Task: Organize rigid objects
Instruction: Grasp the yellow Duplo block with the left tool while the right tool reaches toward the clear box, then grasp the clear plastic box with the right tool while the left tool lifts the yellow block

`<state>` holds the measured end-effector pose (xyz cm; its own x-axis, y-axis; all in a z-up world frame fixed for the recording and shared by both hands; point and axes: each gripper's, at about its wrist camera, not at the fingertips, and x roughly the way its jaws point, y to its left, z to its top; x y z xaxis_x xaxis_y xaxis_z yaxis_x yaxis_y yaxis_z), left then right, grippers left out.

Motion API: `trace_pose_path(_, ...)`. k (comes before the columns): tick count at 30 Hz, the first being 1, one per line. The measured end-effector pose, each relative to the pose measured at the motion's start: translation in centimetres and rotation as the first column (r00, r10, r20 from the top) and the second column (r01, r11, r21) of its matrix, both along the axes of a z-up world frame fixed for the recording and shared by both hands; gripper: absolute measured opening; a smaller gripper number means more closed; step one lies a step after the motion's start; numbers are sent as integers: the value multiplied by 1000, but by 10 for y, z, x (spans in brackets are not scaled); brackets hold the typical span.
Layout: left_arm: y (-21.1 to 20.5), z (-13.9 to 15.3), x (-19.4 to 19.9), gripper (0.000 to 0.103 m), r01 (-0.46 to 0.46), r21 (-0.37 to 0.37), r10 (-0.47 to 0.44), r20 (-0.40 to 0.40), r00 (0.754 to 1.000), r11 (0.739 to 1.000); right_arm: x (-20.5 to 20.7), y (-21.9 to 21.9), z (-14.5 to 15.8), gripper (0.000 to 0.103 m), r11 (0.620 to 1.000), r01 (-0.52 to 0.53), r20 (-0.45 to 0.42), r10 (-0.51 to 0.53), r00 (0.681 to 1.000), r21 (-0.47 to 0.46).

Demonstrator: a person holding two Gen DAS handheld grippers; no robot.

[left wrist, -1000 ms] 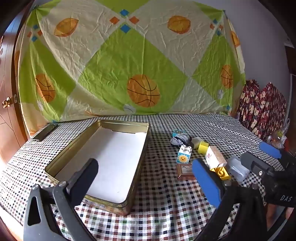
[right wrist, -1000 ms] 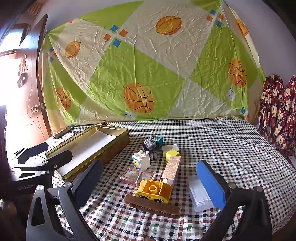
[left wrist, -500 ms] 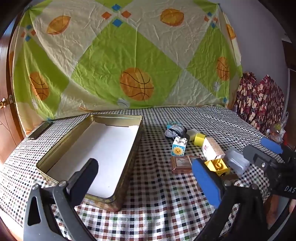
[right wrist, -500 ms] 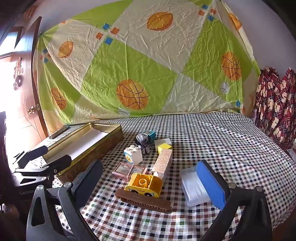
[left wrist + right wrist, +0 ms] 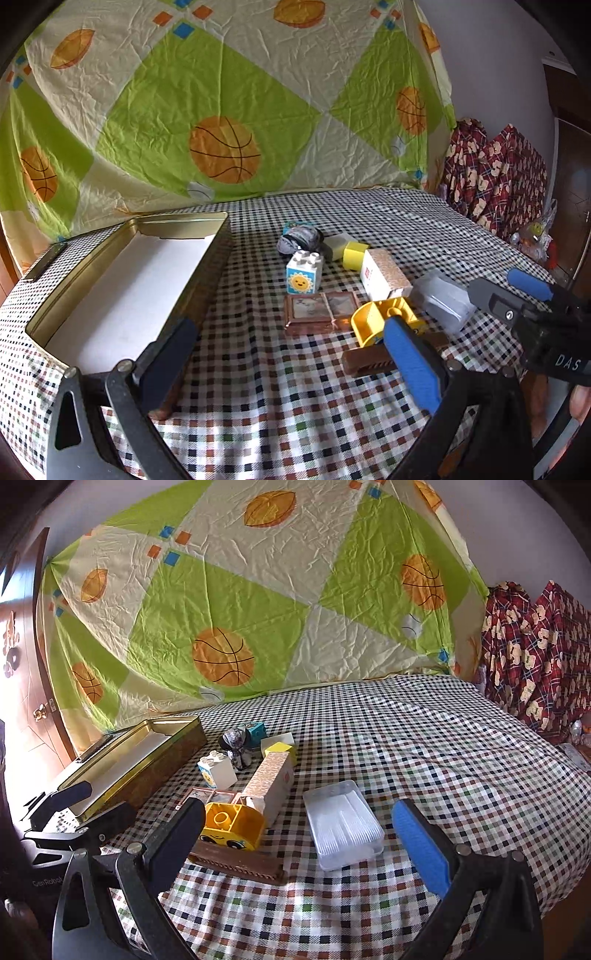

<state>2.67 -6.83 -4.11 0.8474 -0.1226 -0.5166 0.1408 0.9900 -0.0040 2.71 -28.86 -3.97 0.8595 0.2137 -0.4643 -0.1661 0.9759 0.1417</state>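
Observation:
A gold tin [image 5: 218,236] with a white floor lies open at the left. Right of it sit a sun-face white block [image 5: 303,275], a picture frame [image 5: 319,312], a yellow toy block [image 5: 384,319], a brown comb [image 5: 369,362], a cork-topped box [image 5: 384,275], a yellow cube [image 5: 354,254] and a clear plastic box [image 5: 441,299]. My left gripper [image 5: 288,358] is open and empty, between the tin and the frame. My right gripper [image 5: 299,845] is open and empty, with the clear plastic box [image 5: 341,829] and the comb [image 5: 236,864] just ahead of its fingers.
A checked cloth [image 5: 258,387] covers the table, and a basketball-print sheet [image 5: 221,110] hangs behind. A grey crumpled object [image 5: 301,238] and a teal block [image 5: 256,731] lie at the back of the pile. A dark phone [image 5: 46,260] rests left of the tin. Red patterned fabric [image 5: 535,646] hangs at right.
Both grippers have moved forward toward the pile, so the objects now sit closer and lower in both views. Both stay open and nothing has been picked up.

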Motion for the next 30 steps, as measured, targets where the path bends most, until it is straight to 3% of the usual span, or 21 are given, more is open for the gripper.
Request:
trace_pose_path(8,-38,-10,23,103,73,9,-72,-70,995,997,7,-29,-12,102,996,80,-29,-79,996,27)
trace_pose_path(20,-67,-26,51,101,127,10,-123,-181,976,992,14,-49,-21,102,992,119,-37,-117,992,45)
trace_pose_path(21,-66,-27,53,100,133,7,-129,-189,973,991,15,-49,-21,102,992,117,-37,-115,993,44)
trace_pose_path(23,-67,-31,56,86,157,-5,-154,-224,962,988,17,-46,-22,102,993,116,-37,-115,993,31)
trace_pose_path(24,-66,-33,58,72,161,-18,-161,-236,958,987,18,-45,-23,102,993,116,-35,-116,993,21)
trace_pose_path(30,-55,-29,53,70,173,-67,-183,-210,960,983,29,-34,-22,102,993,111,-24,-112,993,-38)
